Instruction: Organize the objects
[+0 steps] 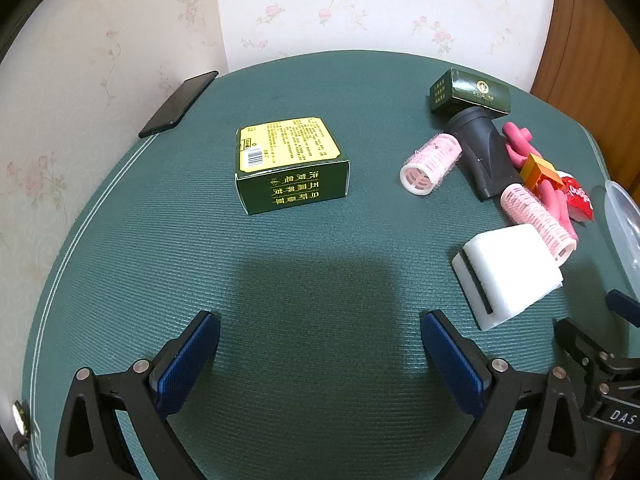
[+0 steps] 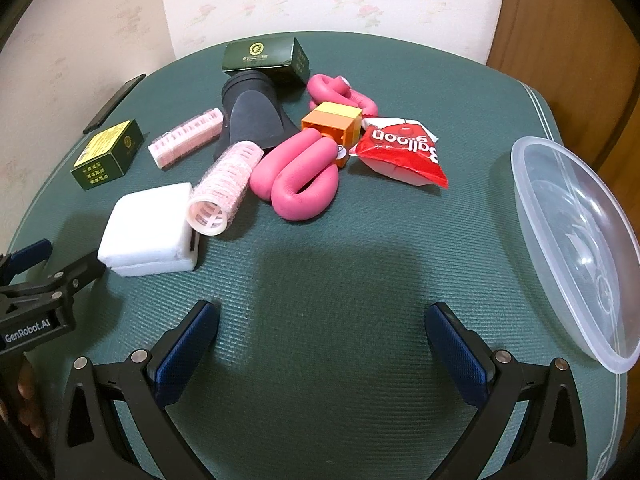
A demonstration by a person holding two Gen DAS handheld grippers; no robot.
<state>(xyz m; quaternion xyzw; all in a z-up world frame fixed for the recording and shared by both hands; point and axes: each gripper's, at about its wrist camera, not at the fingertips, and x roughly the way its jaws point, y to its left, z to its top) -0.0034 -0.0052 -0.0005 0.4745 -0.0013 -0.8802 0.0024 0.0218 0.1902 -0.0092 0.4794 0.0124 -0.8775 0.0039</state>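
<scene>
Fingers of both my left gripper and right gripper spread wide, empty, above the green-covered bench, near a clear plastic bowl

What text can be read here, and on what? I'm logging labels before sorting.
"Balloon": red packet, seen upside down.
"GenRobot.AI": left gripper body, right wrist view.
"DAS", cut off: right gripper body, left wrist view.
Gold Chinese characters and a barcode: green box; too small to read reliably.
Gold emblem and print: second green box; too blurred.
</scene>
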